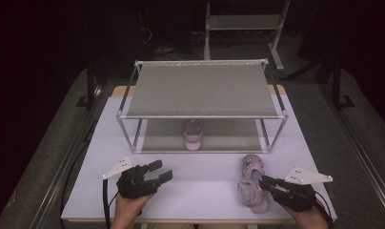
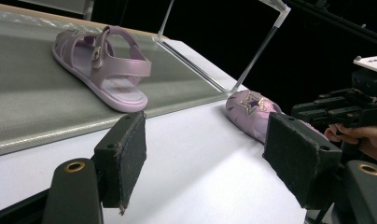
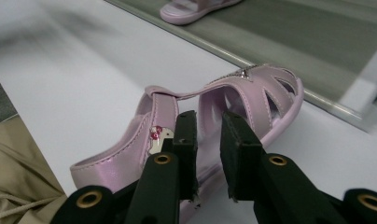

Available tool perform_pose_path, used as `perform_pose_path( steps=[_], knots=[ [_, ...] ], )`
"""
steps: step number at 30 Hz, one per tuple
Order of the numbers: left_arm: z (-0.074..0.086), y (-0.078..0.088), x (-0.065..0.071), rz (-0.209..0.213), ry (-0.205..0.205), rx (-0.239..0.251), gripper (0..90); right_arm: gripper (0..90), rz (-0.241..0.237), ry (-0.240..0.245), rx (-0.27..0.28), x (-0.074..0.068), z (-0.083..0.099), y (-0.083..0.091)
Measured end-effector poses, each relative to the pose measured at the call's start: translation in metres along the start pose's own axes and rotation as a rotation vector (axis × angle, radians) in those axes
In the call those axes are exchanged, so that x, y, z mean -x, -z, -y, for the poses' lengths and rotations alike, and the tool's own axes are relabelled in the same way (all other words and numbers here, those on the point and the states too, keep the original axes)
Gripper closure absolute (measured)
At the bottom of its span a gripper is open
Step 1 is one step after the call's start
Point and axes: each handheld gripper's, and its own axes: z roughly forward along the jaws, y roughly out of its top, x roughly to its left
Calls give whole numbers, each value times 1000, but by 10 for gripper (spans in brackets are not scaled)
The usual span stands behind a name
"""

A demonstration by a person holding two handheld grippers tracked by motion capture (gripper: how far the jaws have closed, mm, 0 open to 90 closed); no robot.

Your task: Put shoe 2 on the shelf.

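Note:
A pink sandal [image 1: 251,183] lies on the white table [image 1: 200,191] at the front right, toe toward the rack; it also shows as a pink sandal [image 3: 266,93] with cut-out toe and buckle strap. My right gripper [image 1: 266,182] reaches into it from the right. Its jaws [image 3: 209,121] stand narrow over the sandal's near side, with a strip of pink between the pads. A second pink sandal [image 1: 193,134] rests on the rack's lower shelf, and appears as the shelf sandal [image 2: 102,65]. My left gripper [image 1: 159,171] hovers open and empty at the front left, pads [image 2: 130,154] wide apart.
A two-level metal rack [image 1: 200,88] with grey shelves stands mid-table, its posts [image 1: 126,131] near the sandals. The table's front edge runs just below both hands. Dark floor and stands surround the table.

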Motion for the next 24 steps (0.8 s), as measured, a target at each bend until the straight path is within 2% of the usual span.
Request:
perform_pose_path(
  steps=[8, 12, 22, 24],
  knots=[
    [0, 1, 0, -9, -2, 5, 296, 738, 37, -42, -17, 14, 10, 6],
    [0, 1, 0, -10, -3, 2, 296, 739, 68, -78, -26, 22, 16, 9],
    [1, 1, 0, -8, -4, 0, 296, 668, 62, -110, -17, 29, 21, 16],
    [1, 1, 0, -10, -6, 1, 296, 640, 57, -135, 1, 30, 21, 22]
  ],
)
